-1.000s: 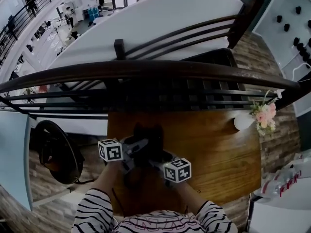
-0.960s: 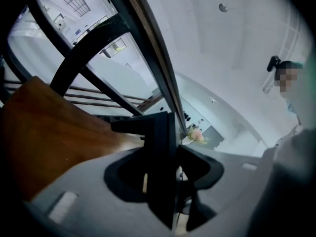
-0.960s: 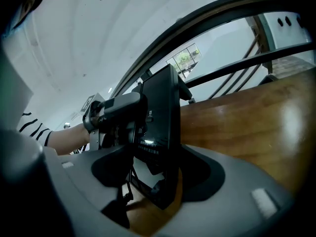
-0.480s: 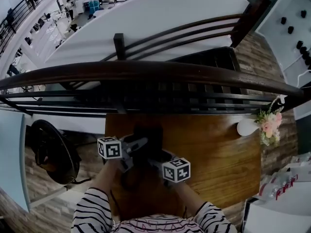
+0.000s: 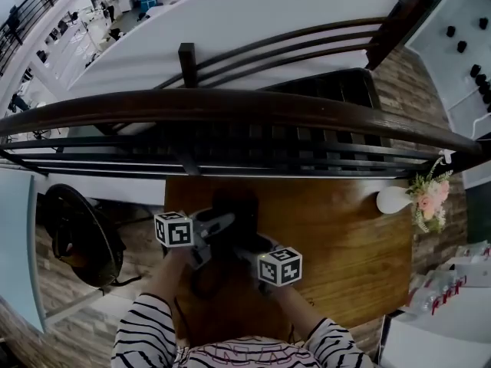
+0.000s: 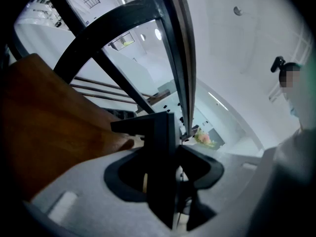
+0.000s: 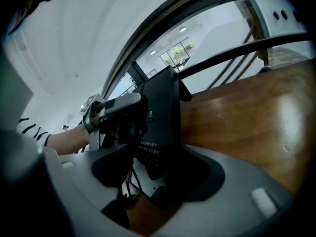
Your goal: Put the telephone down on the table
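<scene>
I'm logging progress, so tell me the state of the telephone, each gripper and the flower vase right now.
telephone: clamped between both grippers over the table; whether it touches the wood cannot be told.
left gripper: shut on the telephone.
right gripper: shut on the telephone.
vase: on the table's far right corner, holding pink flowers.

— Where is there free room on the table (image 5: 345,244)?
— On your right. Bare wood runs from the telephone (image 5: 234,209) out to the right edge, and you can pass there freely.
— And farther ahead?
— Blocked. The chair back (image 5: 230,106) curves across the whole far edge, with its slats (image 5: 291,142) close over the wood.
— The far right corner?
— A white vase (image 5: 393,199) with flowers (image 5: 431,198) stands there. On your left, the table ends near the telephone.
</scene>
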### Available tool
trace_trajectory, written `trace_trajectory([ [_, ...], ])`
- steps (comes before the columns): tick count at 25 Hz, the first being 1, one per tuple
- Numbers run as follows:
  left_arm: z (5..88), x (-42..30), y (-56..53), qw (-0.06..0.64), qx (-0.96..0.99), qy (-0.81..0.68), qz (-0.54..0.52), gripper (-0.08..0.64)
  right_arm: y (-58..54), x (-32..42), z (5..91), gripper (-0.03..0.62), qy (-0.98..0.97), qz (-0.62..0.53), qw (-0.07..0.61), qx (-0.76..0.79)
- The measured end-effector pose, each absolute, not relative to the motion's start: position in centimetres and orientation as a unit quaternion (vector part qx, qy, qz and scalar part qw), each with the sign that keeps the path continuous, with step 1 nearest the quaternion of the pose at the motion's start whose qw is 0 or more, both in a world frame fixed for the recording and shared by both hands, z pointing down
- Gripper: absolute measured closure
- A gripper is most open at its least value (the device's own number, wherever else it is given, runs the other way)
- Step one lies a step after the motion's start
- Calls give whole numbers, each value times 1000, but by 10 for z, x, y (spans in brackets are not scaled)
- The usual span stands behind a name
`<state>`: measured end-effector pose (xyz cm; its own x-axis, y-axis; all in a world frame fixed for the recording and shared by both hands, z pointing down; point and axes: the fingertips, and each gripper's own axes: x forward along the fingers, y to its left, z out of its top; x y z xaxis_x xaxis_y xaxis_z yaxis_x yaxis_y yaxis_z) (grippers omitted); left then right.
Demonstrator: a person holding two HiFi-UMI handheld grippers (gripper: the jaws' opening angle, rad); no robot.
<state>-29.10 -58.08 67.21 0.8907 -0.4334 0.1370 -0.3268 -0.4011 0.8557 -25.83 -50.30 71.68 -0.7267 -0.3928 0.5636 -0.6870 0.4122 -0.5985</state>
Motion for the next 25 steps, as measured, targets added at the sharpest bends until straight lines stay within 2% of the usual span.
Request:
trace_trajectory([
  [21, 683, -292, -591, 508, 824, -246, -59, 345, -513, -257, 722, 301, -822, 436, 162, 329],
  [25, 684, -295, -586, 506, 820, -262, -56, 283, -507, -257, 722, 299, -819, 436, 161, 337],
])
